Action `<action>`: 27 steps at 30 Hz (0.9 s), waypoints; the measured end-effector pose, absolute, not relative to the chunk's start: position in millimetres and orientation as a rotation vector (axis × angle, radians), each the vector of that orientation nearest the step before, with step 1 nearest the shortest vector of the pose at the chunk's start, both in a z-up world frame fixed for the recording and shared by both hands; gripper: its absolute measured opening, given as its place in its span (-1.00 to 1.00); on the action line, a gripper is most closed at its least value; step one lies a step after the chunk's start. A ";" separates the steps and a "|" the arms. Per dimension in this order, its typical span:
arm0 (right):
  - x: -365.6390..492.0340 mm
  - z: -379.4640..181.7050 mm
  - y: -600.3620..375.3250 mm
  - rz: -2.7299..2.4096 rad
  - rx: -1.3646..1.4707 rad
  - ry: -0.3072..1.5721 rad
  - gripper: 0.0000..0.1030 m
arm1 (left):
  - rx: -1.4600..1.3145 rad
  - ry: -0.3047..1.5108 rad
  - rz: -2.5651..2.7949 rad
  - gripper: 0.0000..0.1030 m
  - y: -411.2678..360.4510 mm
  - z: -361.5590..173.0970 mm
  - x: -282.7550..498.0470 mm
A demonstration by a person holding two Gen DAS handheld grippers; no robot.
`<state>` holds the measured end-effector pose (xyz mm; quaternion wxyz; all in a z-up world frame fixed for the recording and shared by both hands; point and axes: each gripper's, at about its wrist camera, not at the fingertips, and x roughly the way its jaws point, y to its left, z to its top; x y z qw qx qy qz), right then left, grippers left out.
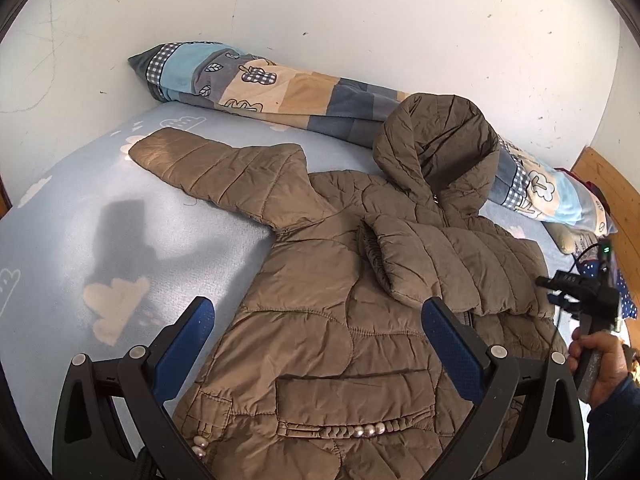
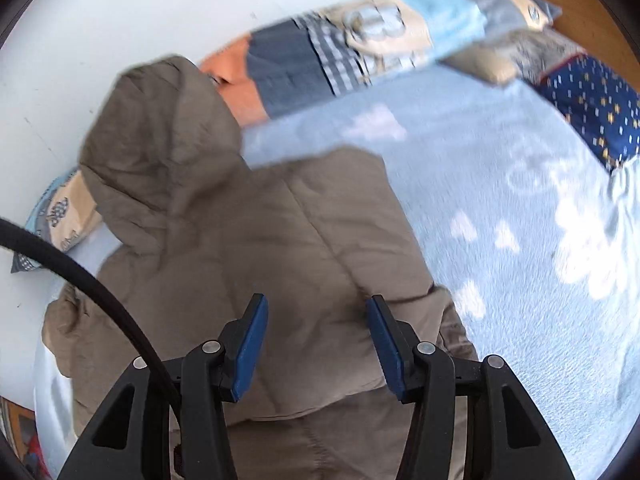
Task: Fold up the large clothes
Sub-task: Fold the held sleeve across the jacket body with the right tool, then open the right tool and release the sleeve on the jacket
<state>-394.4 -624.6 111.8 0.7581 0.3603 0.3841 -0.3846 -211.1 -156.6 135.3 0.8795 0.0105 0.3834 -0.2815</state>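
- A bedroom in a home.
- A bed [image 1: 60, 216] fills the view, covered with a pale blue sheet printed with white clouds.
- A rolled patchwork quilt [image 1: 256, 88] with apple and leaf prints lies along the bed's far edge, against a scuffed white wall [image 1: 360, 20].
- A wooden headboard [image 1: 604, 184] stands at the bed's right end.
- A dark blue starred pillow [image 2: 596, 112] sits near that end.

Right wrist view is motion-blurred; jacket [image 2: 240, 240] hem runs off the bottom edge. Folded sleeve [image 1: 440, 256] hides the jacket's chest beneath.
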 end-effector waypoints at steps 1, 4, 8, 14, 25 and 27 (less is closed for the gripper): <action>-394.5 98.9 -628.3 -0.814 0.815 0.873 0.10 | 0.029 0.800 -0.589 1.00 -158.0 134.6 -211.7; -383.5 87.1 -625.2 -0.818 0.758 0.949 0.11 | 0.046 0.804 -0.585 1.00 -160.7 132.7 -212.1; -362.3 123.0 -602.8 -0.869 0.618 0.942 0.11 | 0.016 0.837 -0.597 1.00 -163.0 130.1 -207.0; -313.6 156.9 -535.6 -0.608 0.538 0.869 0.12 | 0.023 0.901 -0.696 1.00 -203.4 119.4 -187.1; -290.0 96.3 -493.1 -0.548 0.434 1.064 0.18 | 0.224 1.127 -0.509 0.99 -253.8 35.1 -148.0; -295.2 93.6 -488.5 -0.542 0.442 1.074 0.19 | 0.217 1.112 -0.492 0.99 -252.2 37.5 -147.3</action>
